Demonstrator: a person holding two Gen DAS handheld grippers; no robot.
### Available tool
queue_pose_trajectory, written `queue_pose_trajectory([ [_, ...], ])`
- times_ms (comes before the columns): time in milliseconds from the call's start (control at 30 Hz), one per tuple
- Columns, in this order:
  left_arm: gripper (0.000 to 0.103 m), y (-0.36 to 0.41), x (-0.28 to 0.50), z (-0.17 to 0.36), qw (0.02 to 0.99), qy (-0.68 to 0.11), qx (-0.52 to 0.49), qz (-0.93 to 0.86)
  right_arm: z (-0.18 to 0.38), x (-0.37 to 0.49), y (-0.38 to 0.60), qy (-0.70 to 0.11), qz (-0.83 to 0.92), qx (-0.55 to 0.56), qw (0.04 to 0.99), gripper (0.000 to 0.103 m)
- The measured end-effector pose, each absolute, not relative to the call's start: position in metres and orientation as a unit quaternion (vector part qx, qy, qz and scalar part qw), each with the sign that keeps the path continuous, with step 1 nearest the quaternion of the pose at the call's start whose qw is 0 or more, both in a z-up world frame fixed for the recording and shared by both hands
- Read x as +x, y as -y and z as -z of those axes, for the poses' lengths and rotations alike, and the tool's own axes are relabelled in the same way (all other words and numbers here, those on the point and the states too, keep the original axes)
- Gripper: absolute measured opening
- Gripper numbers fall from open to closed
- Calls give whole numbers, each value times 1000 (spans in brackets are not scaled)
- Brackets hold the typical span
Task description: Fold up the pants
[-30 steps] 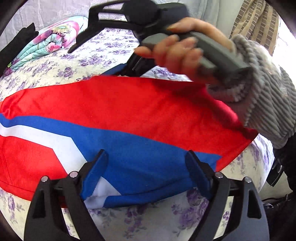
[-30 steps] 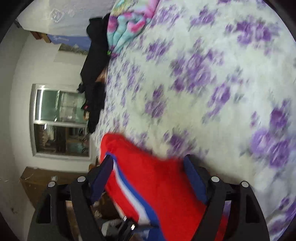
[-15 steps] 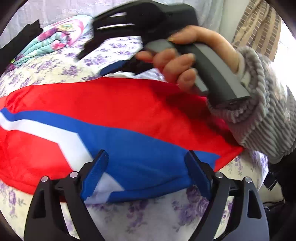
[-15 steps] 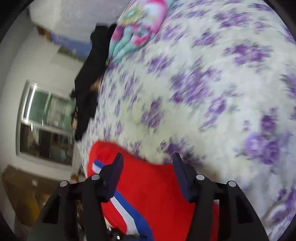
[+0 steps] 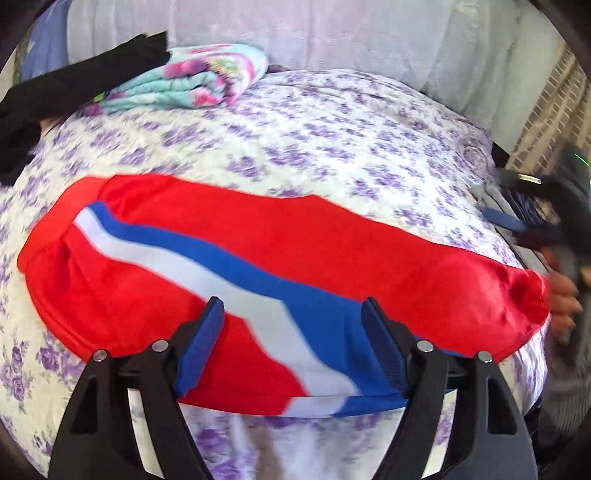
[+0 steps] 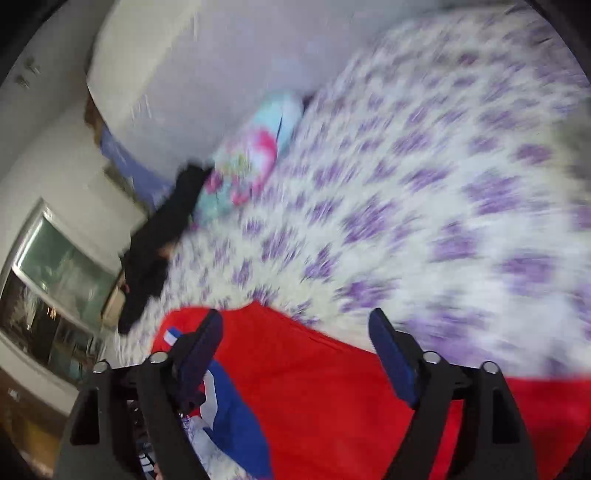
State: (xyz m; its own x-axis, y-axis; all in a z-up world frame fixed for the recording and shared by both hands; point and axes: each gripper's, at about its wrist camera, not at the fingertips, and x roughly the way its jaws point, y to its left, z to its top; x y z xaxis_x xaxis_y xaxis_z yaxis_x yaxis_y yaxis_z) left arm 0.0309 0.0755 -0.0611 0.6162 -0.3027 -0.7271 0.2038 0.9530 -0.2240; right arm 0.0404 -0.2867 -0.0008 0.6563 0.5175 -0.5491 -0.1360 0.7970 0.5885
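The red pants (image 5: 332, 251) with a blue and white stripe lie flat across the flowered bedspread (image 5: 332, 140). My left gripper (image 5: 295, 325) is open, its blue pads over the near edge of the pants, holding nothing. My right gripper (image 6: 295, 332) is open above the red cloth (image 6: 332, 387) and empty. In the left wrist view the right gripper (image 5: 524, 218) is at the far right edge, beside the pants' right end, with the hand (image 5: 561, 295) holding it.
A folded pastel blanket (image 5: 199, 77) and a black garment (image 5: 55, 96) lie at the bed's far left. A pale headboard wall (image 5: 332, 33) runs behind. A window (image 6: 48, 295) shows at the left in the right wrist view.
The right gripper and hand have left the middle of the pants and moved to the far right. The right jaws closed partway, then opened again. The left view has pulled back, showing the whole garment.
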Motion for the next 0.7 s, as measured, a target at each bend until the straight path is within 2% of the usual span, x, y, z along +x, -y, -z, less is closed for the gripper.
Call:
queue_pose_trajectory([
  [100,79,-55,28,55,892,-412,-55,177,-1,-39,363,-317,-86,289,899,92],
  [300,82,25,5,48,876,-404,-2,261,40,-157,441,-309,-1,407,860,92],
  [533,82,134,-3,36,859,-381,80,333,99,-142,423,-303,-34,497,813,92],
  [700,82,151,2,49,849,-407,73,328,101,-122,423,-267,-44,506,819,92],
])
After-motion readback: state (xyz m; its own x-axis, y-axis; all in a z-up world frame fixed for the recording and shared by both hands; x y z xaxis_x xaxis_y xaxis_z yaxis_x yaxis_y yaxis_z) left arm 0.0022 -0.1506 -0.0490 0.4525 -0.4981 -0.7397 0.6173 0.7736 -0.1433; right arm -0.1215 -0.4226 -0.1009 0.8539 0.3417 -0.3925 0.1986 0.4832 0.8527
